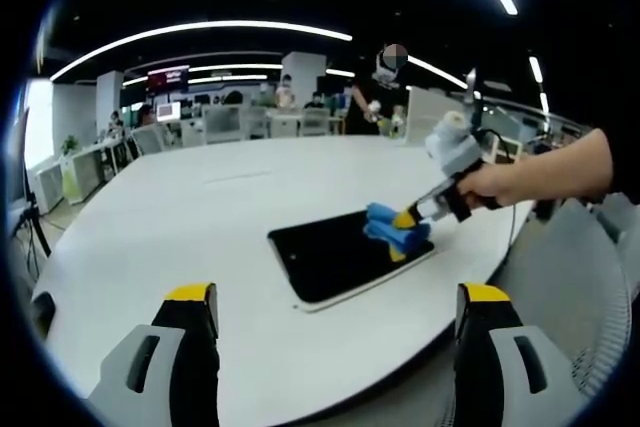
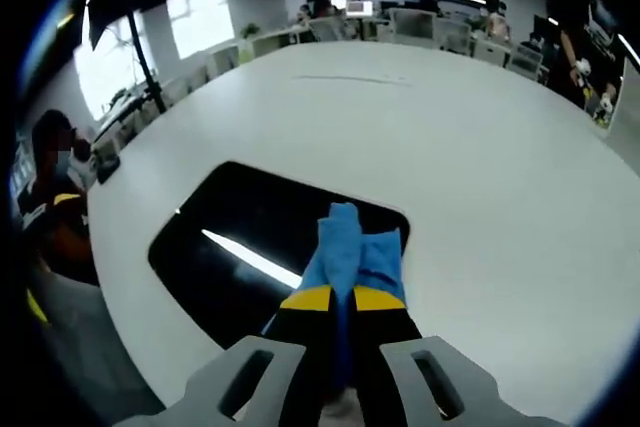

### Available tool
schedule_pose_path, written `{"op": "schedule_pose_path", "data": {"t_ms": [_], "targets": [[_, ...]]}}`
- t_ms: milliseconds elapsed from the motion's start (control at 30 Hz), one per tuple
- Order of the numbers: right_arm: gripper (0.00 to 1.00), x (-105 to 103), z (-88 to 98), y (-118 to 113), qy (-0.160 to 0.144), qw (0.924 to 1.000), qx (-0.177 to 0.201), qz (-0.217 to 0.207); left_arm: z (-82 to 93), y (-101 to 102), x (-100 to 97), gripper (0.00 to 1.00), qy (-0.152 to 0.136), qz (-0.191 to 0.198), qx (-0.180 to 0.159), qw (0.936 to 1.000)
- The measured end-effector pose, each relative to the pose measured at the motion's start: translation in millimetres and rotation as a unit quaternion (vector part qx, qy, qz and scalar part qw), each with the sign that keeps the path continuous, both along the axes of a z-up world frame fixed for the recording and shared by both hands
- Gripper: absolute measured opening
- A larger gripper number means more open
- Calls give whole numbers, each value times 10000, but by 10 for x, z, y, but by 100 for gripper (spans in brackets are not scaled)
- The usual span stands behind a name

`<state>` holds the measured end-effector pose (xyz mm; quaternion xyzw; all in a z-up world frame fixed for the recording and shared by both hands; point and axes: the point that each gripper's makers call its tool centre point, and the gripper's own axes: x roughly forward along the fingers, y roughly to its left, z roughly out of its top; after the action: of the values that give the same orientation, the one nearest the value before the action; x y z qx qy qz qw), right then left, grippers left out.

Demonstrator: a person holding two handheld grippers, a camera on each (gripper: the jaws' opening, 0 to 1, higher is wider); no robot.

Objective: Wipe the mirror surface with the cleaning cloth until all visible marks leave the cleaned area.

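where the large white oval table (image 1: 200,217) curves toward its near edge, a dark rectangular mirror with rounded corners and a thin pale rim (image 1: 335,262) lies flat on the tabletop, close to that edge and well apart from the table's far side. in the right gripper view the same mirror (image 2: 235,247) reflects a bright strip of ceiling light across its dark face.

the right gripper (image 2: 342,299), with yellow-tipped black jaws, has its jaws closed tight on a folded bright blue cleaning cloth (image 2: 350,252), whose free end sticks out past the tips and rests on the mirror near its far right corner in that view. in the left gripper view this gripper (image 1: 408,219) comes in from the right, held by a person's hand (image 1: 500,182), and presses the blue cloth (image 1: 392,232) down onto the mirror's end nearest the hand.

the left gripper (image 1: 338,295) hangs over the near edge of the table, short of the mirror, its two yellow-capped jaws standing wide apart with nothing between them.

beyond the table's far edge stand office desks and chairs (image 1: 250,122), and a person in dark clothes (image 1: 375,102) stands there. another person in dark and orange clothes (image 2: 55,207) sits beside the table's left edge in the right gripper view.
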<state>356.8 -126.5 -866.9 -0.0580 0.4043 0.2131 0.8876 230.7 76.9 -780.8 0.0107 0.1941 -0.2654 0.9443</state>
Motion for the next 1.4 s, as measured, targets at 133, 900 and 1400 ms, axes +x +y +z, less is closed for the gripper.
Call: {"op": "schedule_pose_path", "data": {"t_ms": [133, 900, 1400], "targets": [[1, -34, 0, -4, -1, 10000, 17, 31, -1, -1, -1, 99, 4, -2, 3, 10000], [1, -283, -6, 2, 17, 9998, 92, 170, -3, -6, 2, 99, 5, -6, 0, 10000], [1, -401, -10, 11, 2, 9995, 50, 297, -2, -4, -7, 99, 10, -11, 2, 10000]]}}
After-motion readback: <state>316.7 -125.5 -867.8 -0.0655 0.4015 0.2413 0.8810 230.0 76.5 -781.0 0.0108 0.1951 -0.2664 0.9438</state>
